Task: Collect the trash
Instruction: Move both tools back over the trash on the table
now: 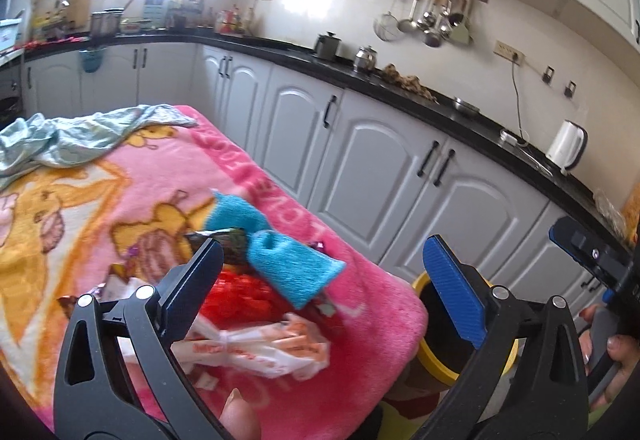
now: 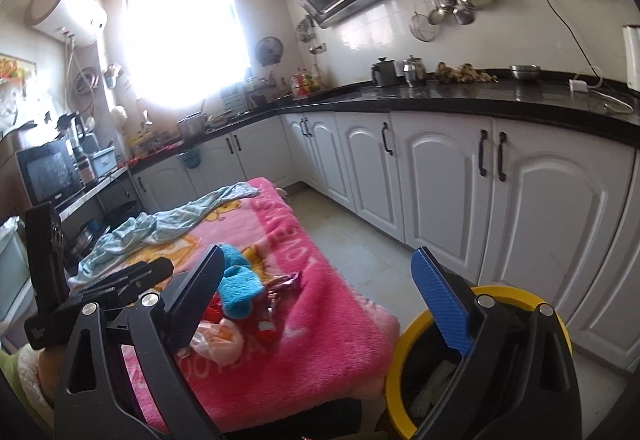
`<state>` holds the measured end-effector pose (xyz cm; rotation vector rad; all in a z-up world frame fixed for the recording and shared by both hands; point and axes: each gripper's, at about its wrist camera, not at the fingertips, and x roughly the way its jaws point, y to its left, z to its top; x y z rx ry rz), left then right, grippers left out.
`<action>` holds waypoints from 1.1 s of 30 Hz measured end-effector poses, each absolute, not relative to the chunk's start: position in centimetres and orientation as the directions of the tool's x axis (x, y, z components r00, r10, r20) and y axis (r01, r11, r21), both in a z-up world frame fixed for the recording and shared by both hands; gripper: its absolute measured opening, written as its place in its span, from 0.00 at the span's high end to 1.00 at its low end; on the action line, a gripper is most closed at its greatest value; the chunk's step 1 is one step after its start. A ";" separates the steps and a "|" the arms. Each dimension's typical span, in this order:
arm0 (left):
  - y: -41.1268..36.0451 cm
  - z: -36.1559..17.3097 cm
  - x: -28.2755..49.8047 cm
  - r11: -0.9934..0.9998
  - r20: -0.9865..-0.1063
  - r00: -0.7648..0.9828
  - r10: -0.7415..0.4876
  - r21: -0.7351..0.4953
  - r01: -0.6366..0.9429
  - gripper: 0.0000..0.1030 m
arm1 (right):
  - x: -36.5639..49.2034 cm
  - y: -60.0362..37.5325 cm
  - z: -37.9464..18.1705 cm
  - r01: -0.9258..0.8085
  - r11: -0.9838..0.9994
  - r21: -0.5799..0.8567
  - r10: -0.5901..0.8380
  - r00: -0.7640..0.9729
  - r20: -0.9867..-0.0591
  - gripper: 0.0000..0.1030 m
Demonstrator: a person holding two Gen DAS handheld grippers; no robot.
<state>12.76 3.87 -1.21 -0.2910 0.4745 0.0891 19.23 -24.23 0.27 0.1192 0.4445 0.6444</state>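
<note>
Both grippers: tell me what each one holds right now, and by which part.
Nothing is held. The left gripper and right gripper both have jaws wide apart and empty; the trash pile lies untouched on the pink blanket.

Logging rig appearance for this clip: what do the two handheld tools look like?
Both match: the left tool and right tool have black, triangular-cutout plastic arms with silver pivot bolts. Each carries one ribbed blue finger pad and one dark finger. No cables are visible.
</note>
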 end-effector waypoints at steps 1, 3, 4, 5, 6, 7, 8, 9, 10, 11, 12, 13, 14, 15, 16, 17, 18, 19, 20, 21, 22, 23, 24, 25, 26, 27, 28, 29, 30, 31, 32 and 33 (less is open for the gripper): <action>4.2 -1.1 12.5 0.954 -0.460 0.888 0.024 -0.256 -0.158 0.11 | 19.2 -24.0 0.3 -0.559 0.794 0.240 0.608 0.706 -0.364 0.11; 5.0 -1.1 11.9 0.950 -0.456 0.889 0.038 -0.259 -0.173 0.11 | 18.8 -23.1 0.3 -0.573 0.788 0.227 0.614 0.699 -0.368 0.11; 5.3 -1.1 11.7 0.949 -0.455 0.889 0.042 -0.261 -0.178 0.11 | 18.7 -22.7 0.3 -0.579 0.784 0.222 0.617 0.694 -0.370 0.10; 5.5 -1.1 11.5 0.948 -0.455 0.889 0.048 -0.261 -0.184 0.11 | 18.5 -22.3 0.3 -0.587 0.780 0.218 0.622 0.689 -0.373 0.10; 5.9 -1.0 11.3 0.947 -0.454 0.889 0.053 -0.261 -0.190 0.11 | 18.4 -21.9 0.4 -0.592 0.777 0.214 0.625 0.685 -0.374 0.10; 6.2 -1.0 11.0 0.946 -0.453 0.890 0.058 -0.261 -0.195 0.11 | 18.2 -21.5 0.4 -0.597 0.774 0.208 0.627 0.682 -0.375 0.10; 6.4 -1.0 10.9 0.945 -0.451 0.890 0.062 -0.261 -0.198 0.11 | 18.0 -21.2 0.4 -0.603 0.771 0.205 0.631 0.679 -0.375 0.10; 6.7 -1.0 10.6 0.944 -0.447 0.892 0.069 -0.261 -0.204 0.11 | 17.8 -20.7 0.5 -0.611 0.765 0.201 0.636 0.673 -0.377 0.10; 7.0 -1.1 10.3 0.943 -0.444 0.893 0.074 -0.261 -0.208 0.11 | 17.7 -20.2 0.5 -0.619 0.761 0.196 0.641 0.668 -0.378 0.10; 7.4 -1.1 10.1 0.941 -0.442 0.893 0.081 -0.261 -0.215 0.11 | 17.5 -19.9 0.5 -0.625 0.757 0.192 0.645 0.664 -0.378 0.10; 7.6 -1.1 9.9 0.940 -0.441 0.893 0.087 -0.262 -0.220 0.11 | 17.3 -19.5 0.6 -0.633 0.751 0.187 0.649 0.660 -0.378 0.10; 7.9 -1.1 9.7 0.937 -0.440 0.893 0.094 -0.265 -0.229 0.11 | 17.2 -19.3 0.6 -0.639 0.747 0.182 0.653 0.656 -0.378 0.10; 8.4 -1.1 9.4 0.934 -0.438 0.893 0.100 -0.269 -0.236 0.11 | 17.0 -18.8 0.6 -0.649 0.741 0.174 0.659 0.650 -0.379 0.10; 8.6 -1.1 9.2 0.932 -0.438 0.893 0.105 -0.271 -0.242 0.11 | 16.8 -18.2 0.6 -0.657 0.736 0.165 0.661 0.646 -0.381 0.09; 8.9 -1.2 9.1 0.930 -0.438 0.892 0.109 -0.272 -0.247 0.11 | 16.7 -17.9 0.6 -0.661 0.733 0.159 0.663 0.644 -0.382 0.09; 9.2 -1.2 9.0 0.928 -0.438 0.892 0.115 -0.273 -0.254 0.11 | 16.5 -17.4 0.6 -0.670 0.726 0.152 0.668 0.638 -0.383 0.09; 9.6 -1.2 8.8 0.925 -0.437 0.891 0.123 -0.274 -0.262 0.11 | 16.3 -16.9 0.5 -0.679 0.719 0.147 0.674 0.630 -0.386 0.09; 10.0 -1.2 8.6 0.923 -0.437 0.890 0.129 -0.276 -0.269 0.11 | 16.2 -16.4 0.4 -0.687 0.713 0.141 0.677 0.623 -0.390 0.09; 10.2 -1.3 8.4 0.921 -0.437 0.890 0.134 -0.276 -0.274 0.11 | 16.1 -16.0 0.4 -0.693 0.708 0.136 0.680 0.618 -0.394 0.09; 10.6 -1.4 8.2 0.918 -0.438 0.888 0.141 -0.279 -0.283 0.11 | 16.0 -15.5 0.3 -0.700 0.702 0.130 0.684 0.612 -0.397 0.09; 10.9 -1.4 8.0 0.915 -0.439 0.886 0.147 -0.281 -0.290 0.11 | 15.9 -15.1 0.2 -0.706 0.697 0.124 0.686 0.607 -0.402 0.09; 11.1 -1.4 7.9 0.912 -0.440 0.885 0.152 -0.282 -0.296 0.11 | 15.8 -14.7 0.0 -0.711 0.694 0.119 0.687 0.603 -0.405 0.09; 11.5 -1.5 7.7 0.909 -0.441 0.884 0.157 -0.286 -0.304 0.11 | 15.6 -14.2 -0.2 -0.717 0.688 0.113 0.690 0.597 -0.410 0.09; 11.9 -1.6 7.6 0.906 -0.442 0.882 0.161 -0.288 -0.309 0.11 | 15.5 -13.9 -0.3 -0.720 0.685 0.109 0.690 0.593 -0.414 0.09; 12.2 -1.7 7.4 0.904 -0.444 0.880 0.165 -0.290 -0.316 0.11 | 15.4 -13.3 -0.6 -0.727 0.679 0.101 0.691 0.587 -0.422 0.08; 12.6 -1.8 7.3 0.900 -0.447 0.879 0.169 -0.293 -0.322 0.11 | 15.4 -13.0 -0.7 -0.731 0.675 0.096 0.691 0.583 -0.427 0.08; 12.9 -1.8 7.1 0.897 -0.449 0.877 0.173 -0.295 -0.328 0.11 | 15.5 -12.7 -1.0 -0.734 0.673 0.091 0.690 0.579 -0.433 0.08; 13.3 -2.0 6.9 0.895 -0.452 0.874 0.177 -0.296 -0.334 0.11 | 15.5 -12.4 -1.1 -0.736 0.671 0.090 0.691 0.576 -0.437 0.08; 13.5 -2.1 6.8 0.893 -0.455 0.872 0.180 -0.296 -0.339 0.11 | 15.5 -12.2 -1.3 -0.738 0.669 0.090 0.691 0.572 -0.442 0.08; 13.8 -2.2 6.6 0.890 -0.457 0.870 0.185 -0.297 -0.345 0.11 | 15.6 -11.9 -1.6 -0.739 0.667 0.089 0.690 0.569 -0.447 0.08; 14.1 -2.3 6.5 0.887 -0.461 0.868 0.187 -0.300 -0.351 0.11 | 15.8 -11.5 -1.9 -0.740 0.667 0.085 0.687 0.566 -0.455 0.08; 14.4 -2.4 6.4 0.885 -0.464 0.866 0.187 -0.302 -0.353 0.11 | 15.8 -11.3 -2.1 -0.740 0.667 0.082 0.684 0.565 -0.461 0.08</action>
